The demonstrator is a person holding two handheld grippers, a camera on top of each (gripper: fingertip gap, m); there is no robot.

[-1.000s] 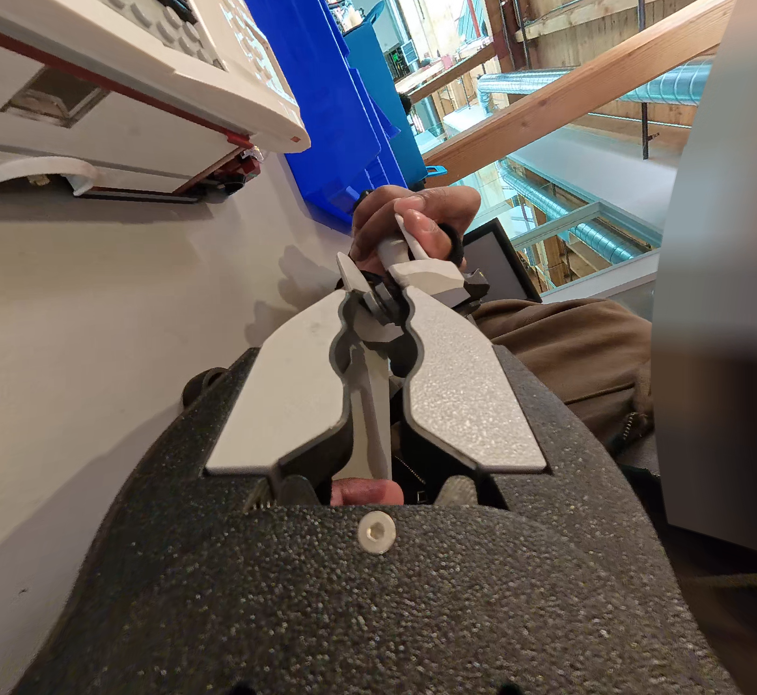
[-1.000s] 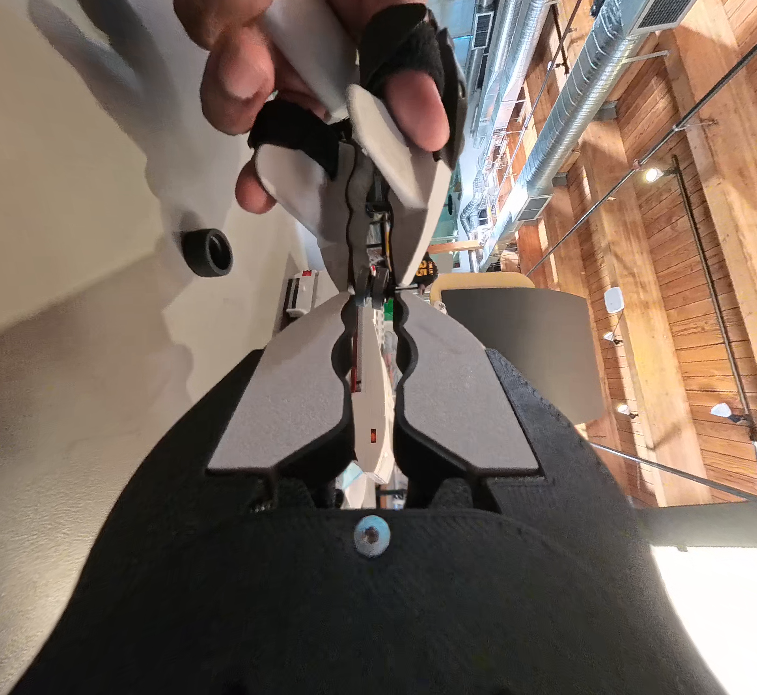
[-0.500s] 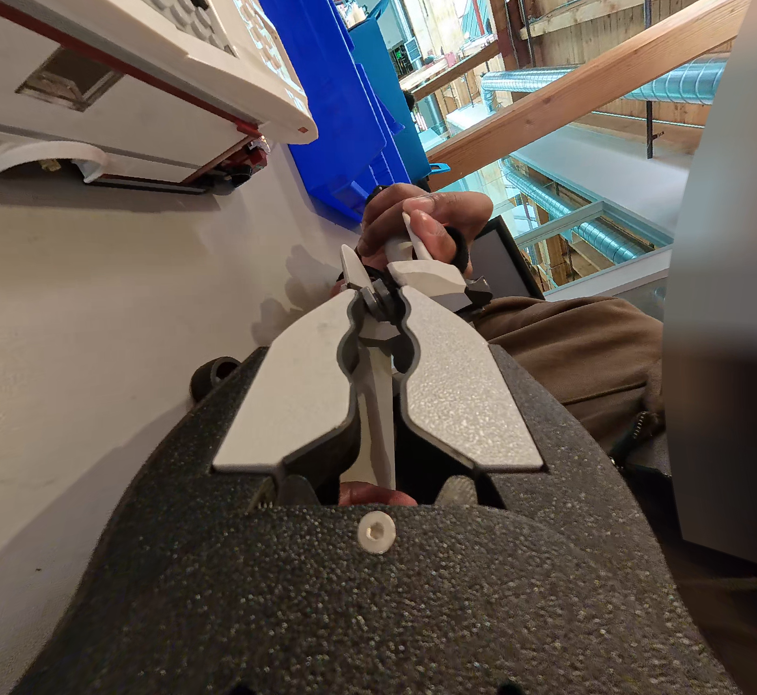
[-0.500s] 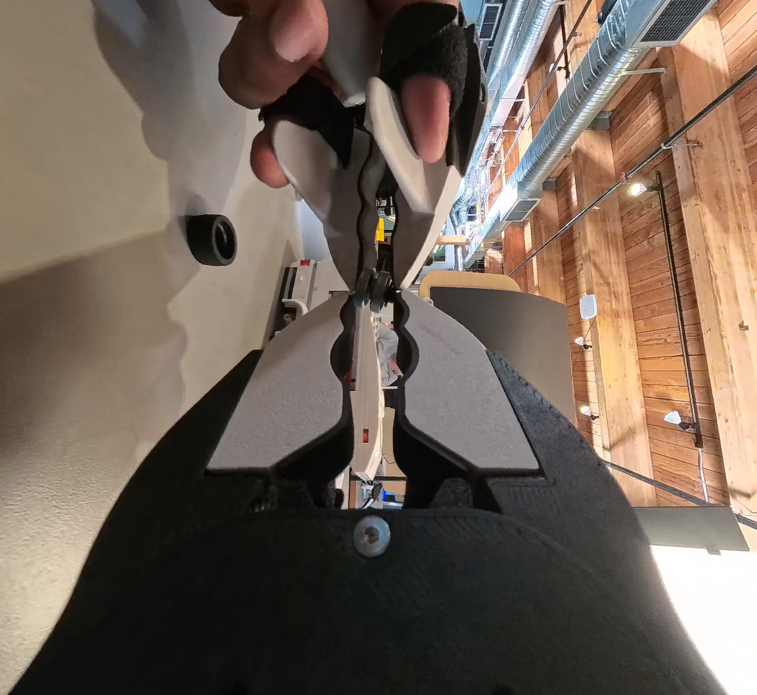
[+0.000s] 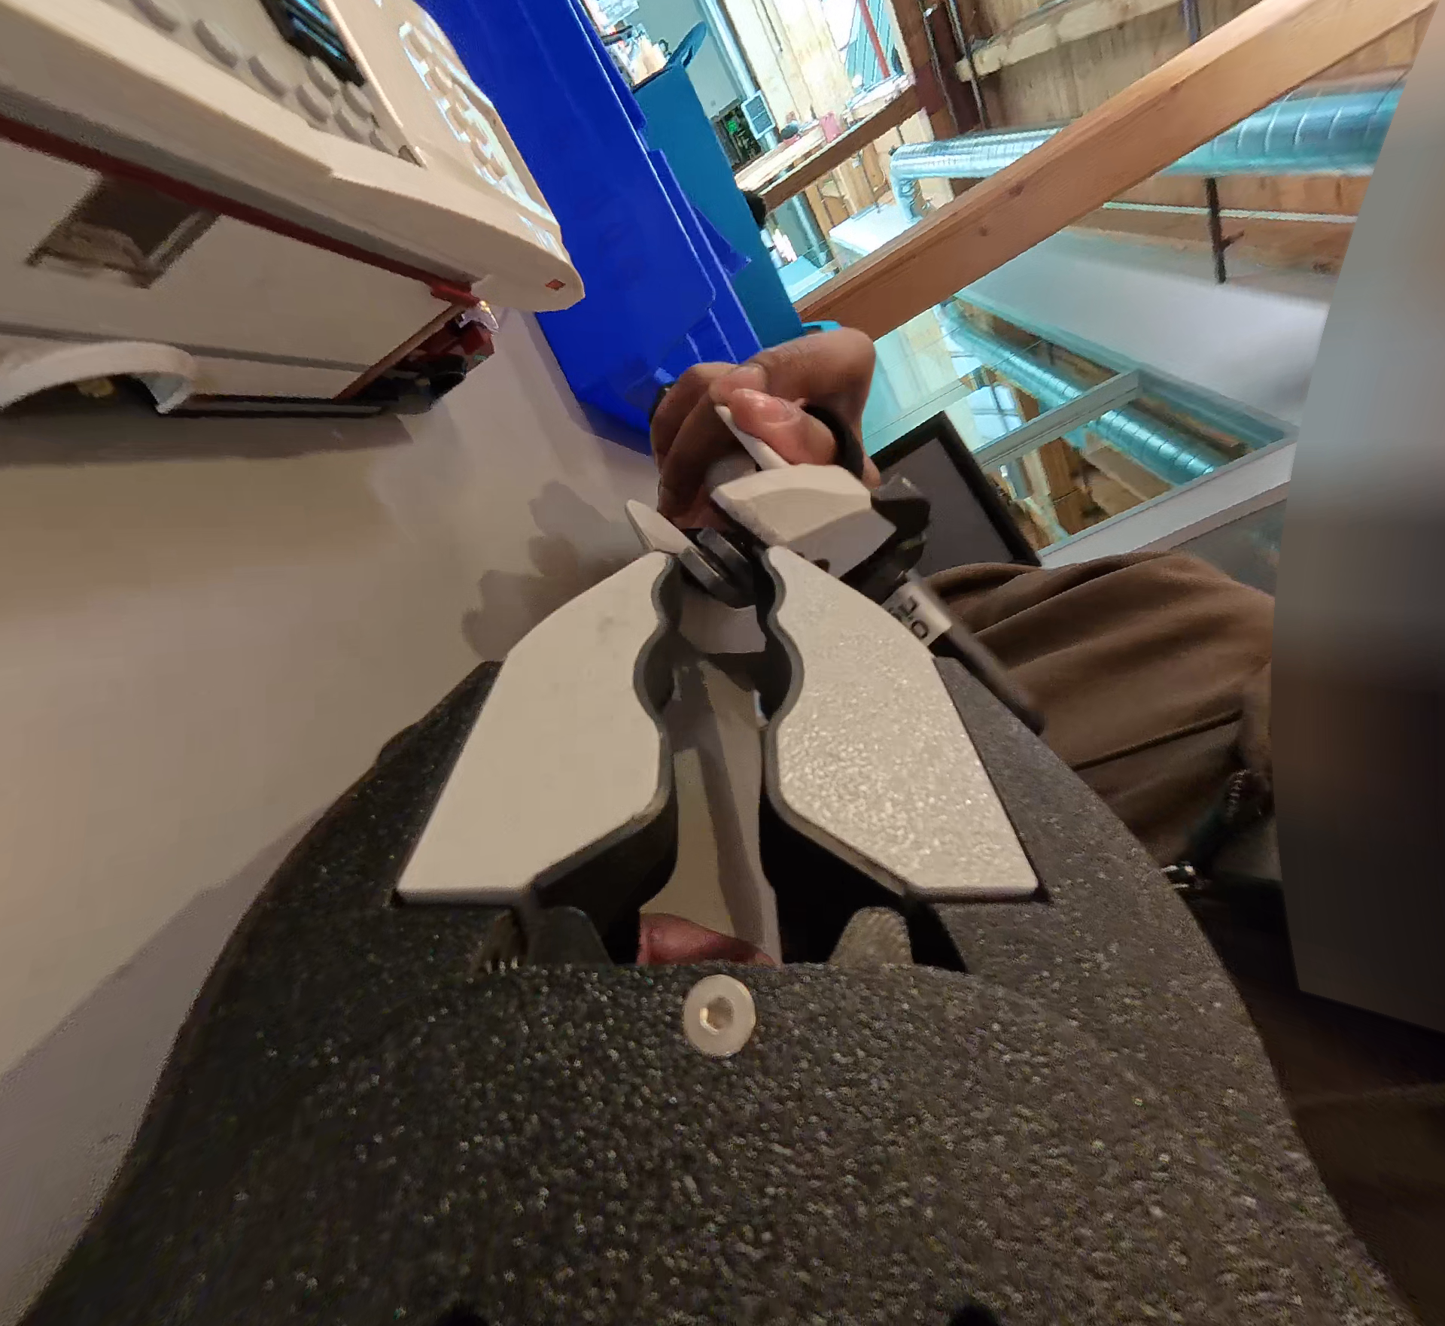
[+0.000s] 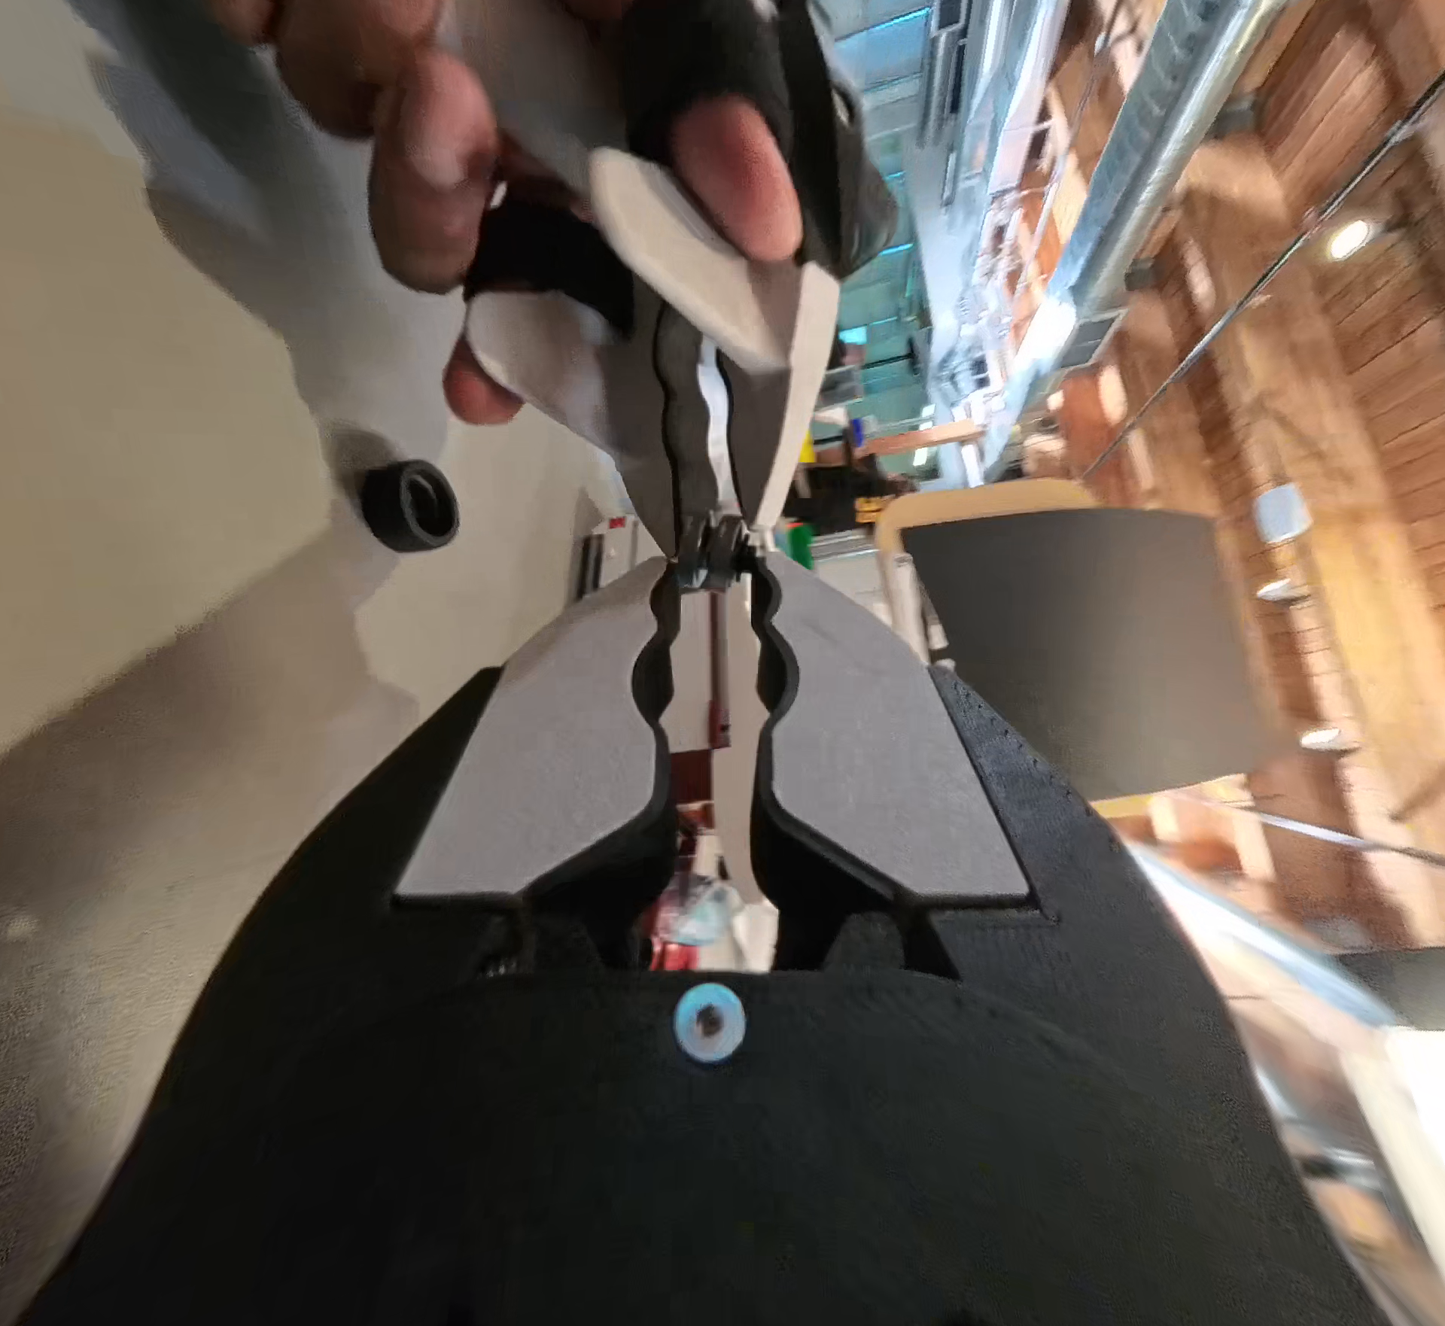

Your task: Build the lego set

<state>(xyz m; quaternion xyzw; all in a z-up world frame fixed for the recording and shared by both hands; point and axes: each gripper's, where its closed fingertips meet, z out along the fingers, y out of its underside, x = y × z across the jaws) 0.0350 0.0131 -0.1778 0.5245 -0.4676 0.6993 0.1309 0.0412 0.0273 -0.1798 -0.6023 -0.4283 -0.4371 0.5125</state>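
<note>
My two grippers meet tip to tip above a white table [image 5: 234,624]. Between their tips is a small round part [image 5: 708,561], a grey disc with a black ring on it. In the left wrist view my left gripper [image 5: 715,573] is shut on this part. The right gripper [image 5: 719,530] pinches it from the far side, with a hand [image 5: 751,405] on that gripper. In the right wrist view my right gripper [image 6: 708,573] is shut on the same part [image 6: 715,549]. The left gripper [image 6: 711,534] comes down onto it from above, held by a hand [image 6: 438,178].
A loose black ring [image 6: 410,516] lies on the table beside the grippers. A white machine with keys [image 5: 234,116] and blue bins [image 5: 610,194] stand at the table's far side. A dark chair back [image 6: 1095,647] and a brown sleeve [image 5: 1095,663] are close by. Both grippers' tips are close together, under 4 cm apart.
Both grippers stay tip to tip on the round part. The left jaws narrowed a little, then eased. The pair has shifted slightly, and the right wrist view is now blurred by motion.
</note>
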